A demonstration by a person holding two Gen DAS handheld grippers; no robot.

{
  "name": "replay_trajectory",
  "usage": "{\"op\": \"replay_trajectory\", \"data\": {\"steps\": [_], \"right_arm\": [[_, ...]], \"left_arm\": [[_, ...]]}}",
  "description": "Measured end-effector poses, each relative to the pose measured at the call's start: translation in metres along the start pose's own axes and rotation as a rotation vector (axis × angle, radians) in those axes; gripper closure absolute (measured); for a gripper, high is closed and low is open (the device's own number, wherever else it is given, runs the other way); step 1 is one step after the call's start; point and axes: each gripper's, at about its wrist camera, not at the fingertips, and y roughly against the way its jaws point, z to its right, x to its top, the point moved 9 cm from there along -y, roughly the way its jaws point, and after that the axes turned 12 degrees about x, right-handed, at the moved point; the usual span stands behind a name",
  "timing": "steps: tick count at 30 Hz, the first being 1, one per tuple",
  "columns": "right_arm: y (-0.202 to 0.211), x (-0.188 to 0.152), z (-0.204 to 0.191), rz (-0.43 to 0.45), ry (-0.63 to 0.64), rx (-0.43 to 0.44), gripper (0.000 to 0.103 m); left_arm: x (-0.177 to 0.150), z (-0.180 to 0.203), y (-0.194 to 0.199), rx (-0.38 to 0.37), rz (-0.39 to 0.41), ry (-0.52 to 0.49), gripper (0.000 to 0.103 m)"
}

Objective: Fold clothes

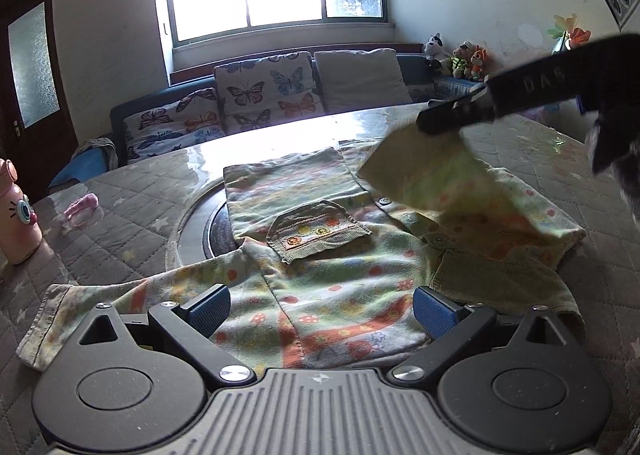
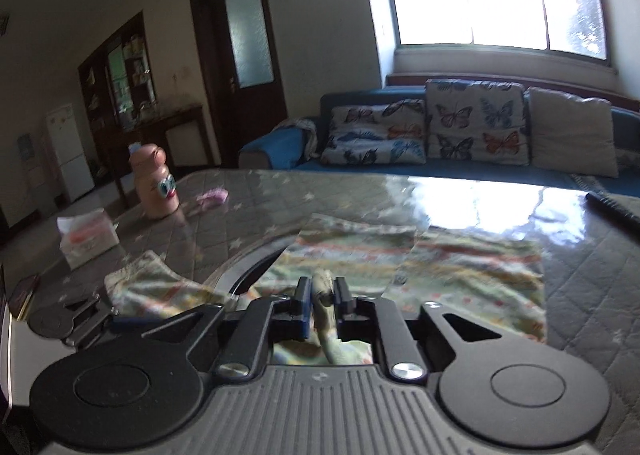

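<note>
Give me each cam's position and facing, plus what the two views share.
Left wrist: on the left hand-held gripper, low over the garment, facing sofa and window; its open fingers show, the right hand-held gripper lifting a sleeve.
Right wrist: on the right hand-held gripper, facing door and sofa; its near-closed fingers with cloth between them show.
Shared: garment, pink bottle, butterfly cushions, window.

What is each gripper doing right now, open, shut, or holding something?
Left gripper: open, over the patterned garment, gripping nothing.
Right gripper: jaws close together with the garment's fabric between them; whether the pads still press on it cannot be told.
</note>
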Motion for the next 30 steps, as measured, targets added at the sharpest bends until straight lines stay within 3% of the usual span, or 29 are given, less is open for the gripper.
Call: {"op": "replay_trajectory", "data": {"steps": [7, 15, 17, 26, 30], "right_arm": [[0.022, -0.032, 0.019, -0.08, 0.018, -0.048, 0.084], [0.043, -0.083, 0.087, -0.168, -0.12, -0.193, 0.084], [0.049, -0.092, 0.096, -0.175, -0.126, -0.195, 0.087], [0.038, -0.056, 0.118, -0.085, -0.109, -0.219, 0.086], [0.018, -0.062, 0.136, -0.123, -0.122, -0.238, 0.086]], "left_arm": [[0.003, -0.002, -0.002, 0.01, 0.0, 0.009, 0.004], [0.011, 0.008, -0.005, -0.008, 0.002, 0.0, 0.009], [0.013, 0.014, -0.005, -0.017, 0.002, -0.008, 0.009], [0.026, 0.043, -0.028, -0.037, -0.023, -0.034, 0.012], [0.022, 0.046, -0.042, -0.024, -0.062, -0.039, 0.014]]}}
